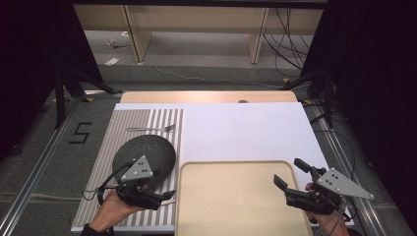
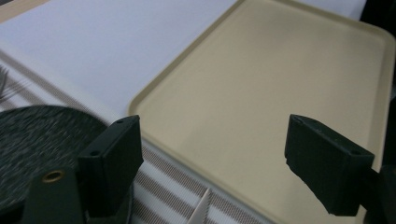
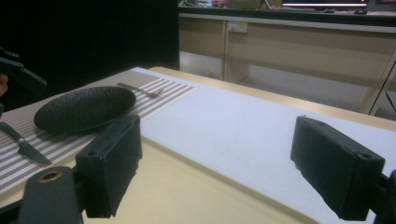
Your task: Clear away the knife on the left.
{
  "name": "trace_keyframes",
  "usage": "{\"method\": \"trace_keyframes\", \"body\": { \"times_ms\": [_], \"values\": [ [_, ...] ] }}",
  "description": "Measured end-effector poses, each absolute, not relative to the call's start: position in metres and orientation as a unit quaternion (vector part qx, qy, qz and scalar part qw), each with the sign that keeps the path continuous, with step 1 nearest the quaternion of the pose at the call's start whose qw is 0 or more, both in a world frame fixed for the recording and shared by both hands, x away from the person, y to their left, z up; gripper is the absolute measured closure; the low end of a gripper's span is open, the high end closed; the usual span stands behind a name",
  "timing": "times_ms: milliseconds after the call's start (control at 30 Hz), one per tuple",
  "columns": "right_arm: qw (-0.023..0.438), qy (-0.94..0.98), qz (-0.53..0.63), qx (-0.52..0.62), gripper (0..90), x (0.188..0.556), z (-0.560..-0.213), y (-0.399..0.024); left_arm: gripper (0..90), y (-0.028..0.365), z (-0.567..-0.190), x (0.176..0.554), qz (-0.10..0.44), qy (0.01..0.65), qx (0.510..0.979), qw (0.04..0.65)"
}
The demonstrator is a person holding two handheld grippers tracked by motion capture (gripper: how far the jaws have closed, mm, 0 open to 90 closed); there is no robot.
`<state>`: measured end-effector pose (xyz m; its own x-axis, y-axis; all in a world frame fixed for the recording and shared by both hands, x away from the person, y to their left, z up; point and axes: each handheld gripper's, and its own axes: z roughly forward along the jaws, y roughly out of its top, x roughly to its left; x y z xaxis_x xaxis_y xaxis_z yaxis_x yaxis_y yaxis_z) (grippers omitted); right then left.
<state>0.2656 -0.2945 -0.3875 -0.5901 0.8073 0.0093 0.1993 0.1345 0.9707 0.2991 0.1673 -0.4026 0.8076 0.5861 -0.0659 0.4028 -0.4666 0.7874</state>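
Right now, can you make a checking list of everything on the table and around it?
Surface: white table top, with a striped placemat at its left.
Job's things: dark plate, fork beyond it and knife nearer the person, all on the placemat; beige tray is bare.
Clutter: nothing seen on the table.
Grippers: left gripper open over the placemat near the knife; right gripper open over the tray's right edge.
Cables: a cable trails from the left gripper; more cables hang behind the table.
Surroundings: wooden bench, grey floor.

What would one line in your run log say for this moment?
left gripper: open, over knife | right gripper: open, above tray | plate, fork: on placemat
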Motion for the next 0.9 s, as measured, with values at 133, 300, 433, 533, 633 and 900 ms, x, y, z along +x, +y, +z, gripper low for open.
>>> {"method": "trace_keyframes", "body": {
  "times_ms": [133,300,433,533,633,900],
  "values": [
    [0.275,0.702,0.550,0.360,17.4,0.267,-0.388,-0.294,19.9,0.180,-0.404,0.299,0.115,0.303,0.859,0.398],
    [0.271,0.704,0.551,0.357,17.4,0.267,-0.389,-0.293,19.9,0.186,-0.406,0.298,0.104,0.308,0.884,0.336],
    [0.271,0.704,0.550,0.359,17.5,0.267,-0.389,-0.293,20.5,0.189,-0.406,0.298,0.096,0.306,0.898,0.302],
    [0.270,0.704,0.550,0.359,17.5,0.267,-0.389,-0.294,22.7,0.197,-0.407,0.298,0.086,0.307,0.907,0.276],
    [0.270,0.705,0.550,0.358,17.5,0.267,-0.389,-0.293,23.0,0.200,-0.409,0.297,0.078,0.305,0.913,0.260],
    [0.269,0.706,0.549,0.357,17.6,0.267,-0.389,-0.293,27.7,0.213,-0.420,0.298,0.063,0.304,0.926,0.214]
  ]
}}
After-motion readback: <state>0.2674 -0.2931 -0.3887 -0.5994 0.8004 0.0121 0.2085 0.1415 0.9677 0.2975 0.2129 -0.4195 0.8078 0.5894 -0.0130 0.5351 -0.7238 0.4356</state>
